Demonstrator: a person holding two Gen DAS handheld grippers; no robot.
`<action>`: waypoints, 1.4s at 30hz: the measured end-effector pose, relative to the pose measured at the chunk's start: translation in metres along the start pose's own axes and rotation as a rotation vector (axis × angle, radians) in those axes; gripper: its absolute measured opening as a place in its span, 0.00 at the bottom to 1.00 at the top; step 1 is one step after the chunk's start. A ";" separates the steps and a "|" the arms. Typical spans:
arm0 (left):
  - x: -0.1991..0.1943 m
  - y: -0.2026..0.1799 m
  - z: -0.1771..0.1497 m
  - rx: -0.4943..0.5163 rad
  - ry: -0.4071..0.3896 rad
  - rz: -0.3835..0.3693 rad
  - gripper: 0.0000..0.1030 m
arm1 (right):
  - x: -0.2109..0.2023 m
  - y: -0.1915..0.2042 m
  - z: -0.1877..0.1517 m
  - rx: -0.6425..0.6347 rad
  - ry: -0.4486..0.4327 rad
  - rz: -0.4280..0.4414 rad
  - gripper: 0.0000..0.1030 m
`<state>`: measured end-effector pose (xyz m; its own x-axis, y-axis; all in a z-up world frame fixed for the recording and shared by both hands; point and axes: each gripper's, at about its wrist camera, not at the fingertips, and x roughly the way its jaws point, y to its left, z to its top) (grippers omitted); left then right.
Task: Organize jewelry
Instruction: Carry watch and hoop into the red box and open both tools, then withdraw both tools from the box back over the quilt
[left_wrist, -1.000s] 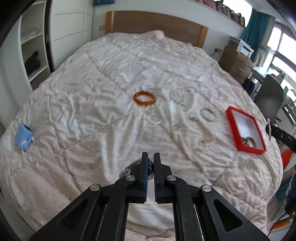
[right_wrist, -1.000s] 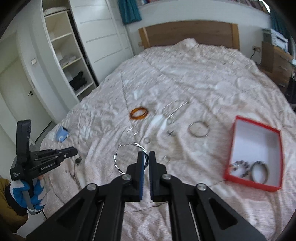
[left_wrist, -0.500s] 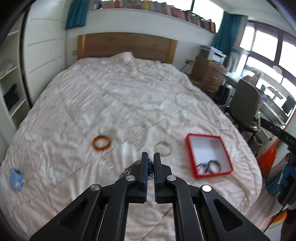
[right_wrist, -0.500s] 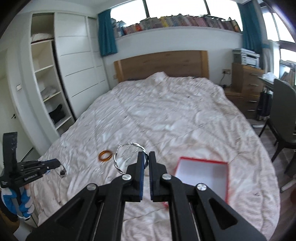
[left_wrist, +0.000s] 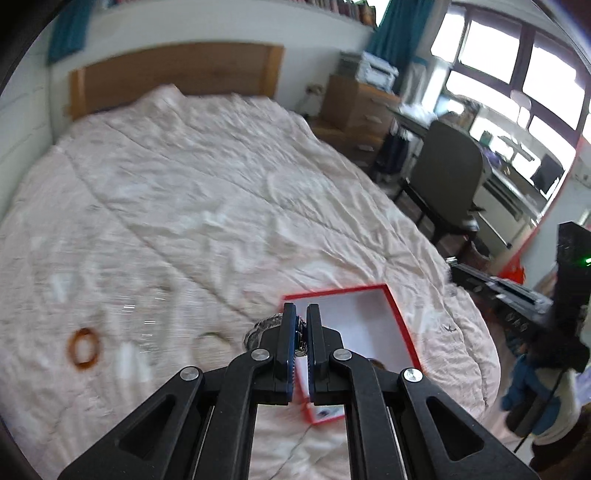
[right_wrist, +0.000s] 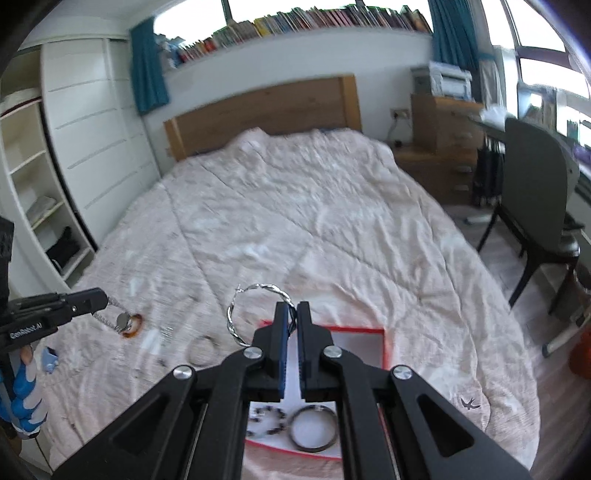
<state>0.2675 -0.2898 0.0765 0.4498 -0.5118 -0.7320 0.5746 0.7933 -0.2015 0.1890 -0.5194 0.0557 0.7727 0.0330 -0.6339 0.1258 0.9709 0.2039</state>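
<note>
My left gripper (left_wrist: 302, 320) is shut on a silver chain piece (left_wrist: 263, 326) and hangs over the left edge of the red-rimmed white box (left_wrist: 391, 301). It also shows in the right wrist view (right_wrist: 104, 298), with the chain and a round pendant (right_wrist: 122, 320) dangling. My right gripper (right_wrist: 293, 312) is shut on a twisted silver hoop bracelet (right_wrist: 236, 317) above the same box (right_wrist: 384, 349), which holds a beaded bracelet (right_wrist: 267, 421) and a dark bangle (right_wrist: 313, 428). An amber bangle (left_wrist: 84, 348) and a silver ring (right_wrist: 201, 350) lie on the bedspread.
The bed's pale quilted cover (right_wrist: 314, 221) fills both views, with a wooden headboard (right_wrist: 266, 110) at the far end. A grey chair (right_wrist: 535, 199) and wooden drawers (right_wrist: 443, 122) stand to the right, white shelves (right_wrist: 44, 221) to the left. A small blue object (right_wrist: 50, 359) lies at left.
Both grippers have lifted off the bedspread and swung right, over the red box, each still holding its jewelry. The loose pieces on the bed have not moved.
</note>
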 end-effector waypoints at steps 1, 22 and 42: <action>0.027 -0.007 0.001 0.008 0.033 -0.011 0.05 | 0.020 -0.012 -0.006 0.016 0.029 -0.005 0.04; 0.220 -0.017 -0.059 0.026 0.286 -0.003 0.05 | 0.182 -0.071 -0.083 0.011 0.310 -0.073 0.05; 0.080 0.009 -0.058 -0.007 0.117 0.071 0.28 | 0.074 -0.032 -0.049 0.028 0.136 -0.080 0.24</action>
<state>0.2689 -0.3048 -0.0215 0.4064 -0.4128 -0.8151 0.5388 0.8288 -0.1510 0.2117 -0.5369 -0.0340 0.6686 -0.0101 -0.7436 0.2022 0.9647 0.1688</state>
